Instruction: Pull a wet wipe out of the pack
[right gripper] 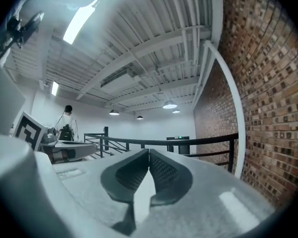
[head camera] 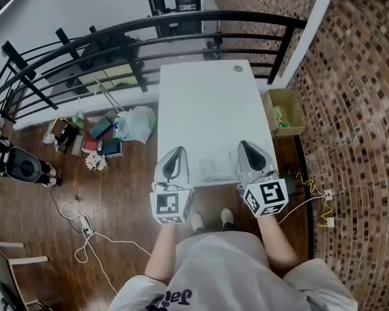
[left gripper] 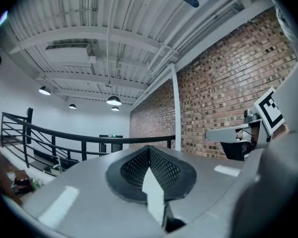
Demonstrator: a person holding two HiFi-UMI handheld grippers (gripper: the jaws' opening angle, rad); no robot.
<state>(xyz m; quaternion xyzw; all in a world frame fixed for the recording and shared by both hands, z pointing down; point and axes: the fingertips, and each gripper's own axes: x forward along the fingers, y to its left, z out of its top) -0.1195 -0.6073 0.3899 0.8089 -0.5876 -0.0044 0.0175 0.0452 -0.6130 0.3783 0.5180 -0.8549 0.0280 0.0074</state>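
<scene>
White rectangular surface (head camera: 207,109). A pack (head camera: 214,167) lies flat near its front edge. A round grommet (head camera: 238,69) sits at the far corner.

**A:** Item one?
**B:** Wet wipe pack (head camera: 214,167). Pale, whitish, soft-sided, roughly rectangular. It barely stands out from the white table (head camera: 207,96).
**A:** Pose?
**B:** Lying flat, long side running 9 to 3 o'clock in the head view.
**A:** Location?
**B:** At the 6 o'clock end of the table top, close to the near edge, about midway across its width.
**A:** Condition?
**B:** Too faint and small to tell whether it is open or sealed. No print or label can be read.
</scene>
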